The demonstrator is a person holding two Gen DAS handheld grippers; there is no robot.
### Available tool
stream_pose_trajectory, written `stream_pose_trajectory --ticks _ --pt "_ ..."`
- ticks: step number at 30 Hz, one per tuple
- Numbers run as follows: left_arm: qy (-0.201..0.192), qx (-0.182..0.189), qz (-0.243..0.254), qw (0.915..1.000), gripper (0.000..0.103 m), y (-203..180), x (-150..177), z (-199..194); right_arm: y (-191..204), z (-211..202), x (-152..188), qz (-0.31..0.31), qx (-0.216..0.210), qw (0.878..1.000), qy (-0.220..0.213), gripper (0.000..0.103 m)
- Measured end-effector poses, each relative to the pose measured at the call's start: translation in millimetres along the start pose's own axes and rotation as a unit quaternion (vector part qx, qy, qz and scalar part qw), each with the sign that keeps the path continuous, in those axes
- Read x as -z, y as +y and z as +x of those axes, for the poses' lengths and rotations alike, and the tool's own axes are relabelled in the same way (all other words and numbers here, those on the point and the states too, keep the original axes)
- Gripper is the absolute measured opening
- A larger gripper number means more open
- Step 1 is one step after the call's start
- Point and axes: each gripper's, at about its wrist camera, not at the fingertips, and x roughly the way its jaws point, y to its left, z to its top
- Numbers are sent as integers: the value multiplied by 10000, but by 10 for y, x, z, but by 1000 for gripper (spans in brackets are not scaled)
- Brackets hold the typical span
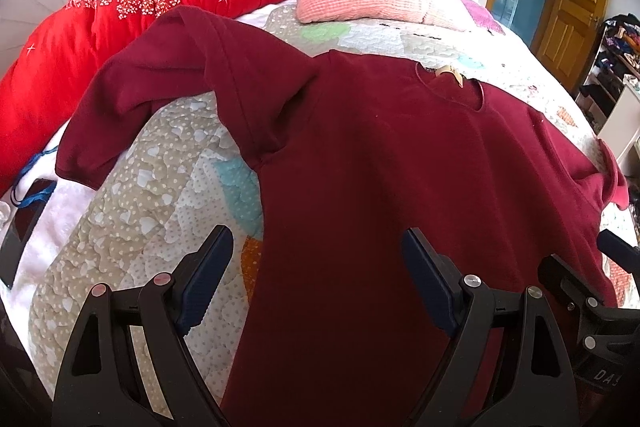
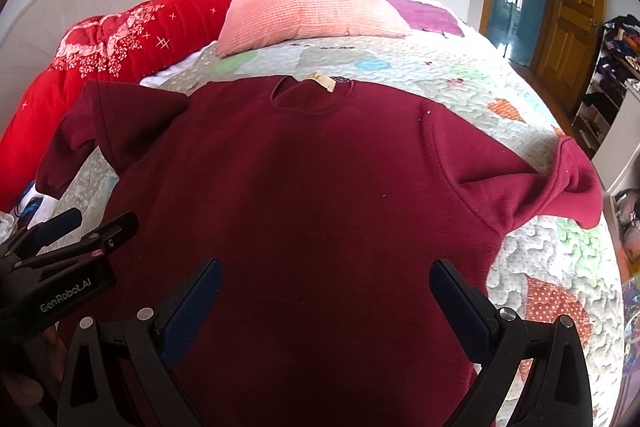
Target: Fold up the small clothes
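The maroon sweater (image 2: 304, 195) lies spread flat, front up, on the quilted bedspread (image 2: 532, 267), neckline toward twelve o'clock and hem toward six, under both tools. It looks like soft fleecy knit: light, limp and not slippery, likely to drape and crease wherever it is lifted, with nothing fragile about it. The left sleeve (image 1: 132, 115) trails out toward nine o'clock, partly doubled over itself; the right sleeve (image 2: 560, 183) bunches at three o'clock. Good places to pinch would be the shoulder seam and the hem corner on each side, taking both layers together. The left gripper (image 1: 316, 279) hangs released, jaws wide, straddling the sweater's left edge; the right gripper (image 2: 326, 311) is likewise spread wide over the lower body, holding nothing. A small tan neck label (image 2: 322, 81) sits at twelve o'clock, its print too small to read. The left tool's body, seen at eight o'clock in the right wrist view, reads "GenRobot.AI" (image 2: 66, 295).
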Motion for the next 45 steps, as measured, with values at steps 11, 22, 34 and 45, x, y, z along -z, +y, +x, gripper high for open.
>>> stream_pose_trajectory --ticks 11,22,34,45 --pt "-76 -6 -464 9989 86 372 -96 -60 117 92 14 -169 -75 9998 114 103" --pt "-260 -516 -1168 9915 86 1117 -237 -156 424 124 -132 -385 -443 9983 -20 103" --pt "28 -1402 -1664 9760 86 2010 -338 228 1279 215 -694 -1019 -1124 9872 -483 103" --pt "-72 -1843 -2116 9598 86 2829 -791 480 2075 738 -1392 -1150 -1288 9828 -657 54"
